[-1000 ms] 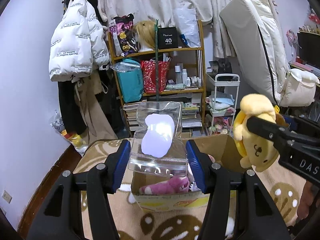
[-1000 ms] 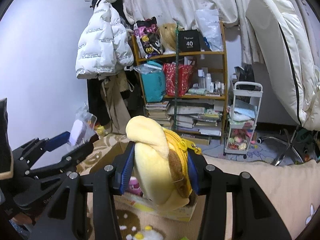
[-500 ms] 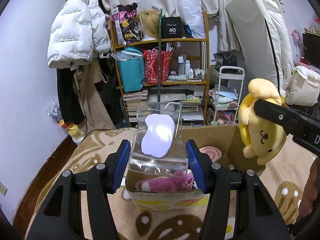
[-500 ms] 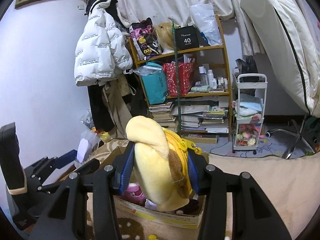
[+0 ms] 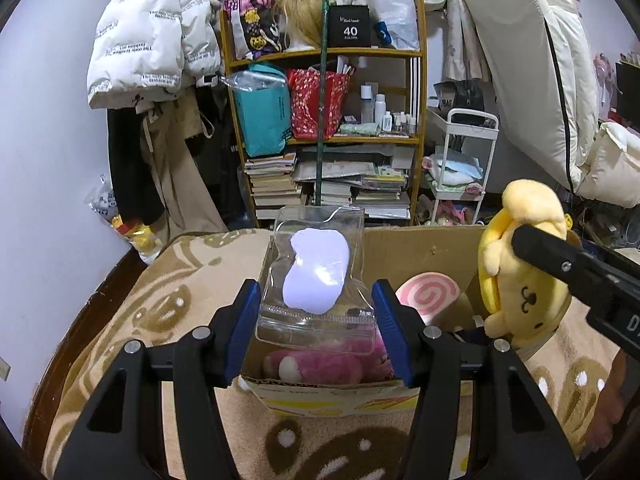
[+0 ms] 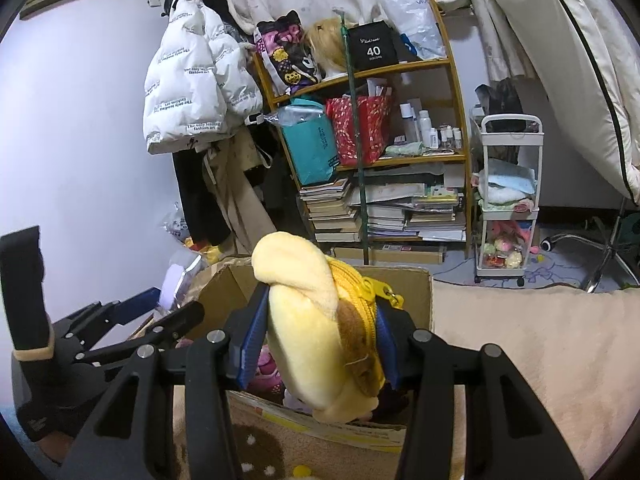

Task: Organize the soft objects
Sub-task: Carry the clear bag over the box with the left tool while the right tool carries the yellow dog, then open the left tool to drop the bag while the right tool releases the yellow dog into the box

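Observation:
My left gripper (image 5: 316, 320) is shut on a clear plastic pouch (image 5: 316, 280) with a white soft item inside, held above the open cardboard box (image 5: 420, 240). My right gripper (image 6: 320, 340) is shut on a yellow dog plush (image 6: 320, 320) with a zipper, held over the box (image 6: 416, 292); the plush also shows in the left wrist view (image 5: 524, 276). Inside the box lie a pink plush (image 5: 320, 364) and a pink swirl cushion (image 5: 428, 292). The left gripper shows at the left of the right wrist view (image 6: 176, 300).
The box sits on a brown patterned blanket (image 5: 168, 304). Behind stand a crowded wooden shelf (image 5: 332, 120), a white cart (image 5: 464, 168), hanging coats (image 5: 152, 40) and a leaning mattress (image 5: 532, 60). A beige blanket (image 6: 540, 360) lies to the right.
Both grippers have moved closer over the box, each still holding its item. The box looks larger and nearer in both views.

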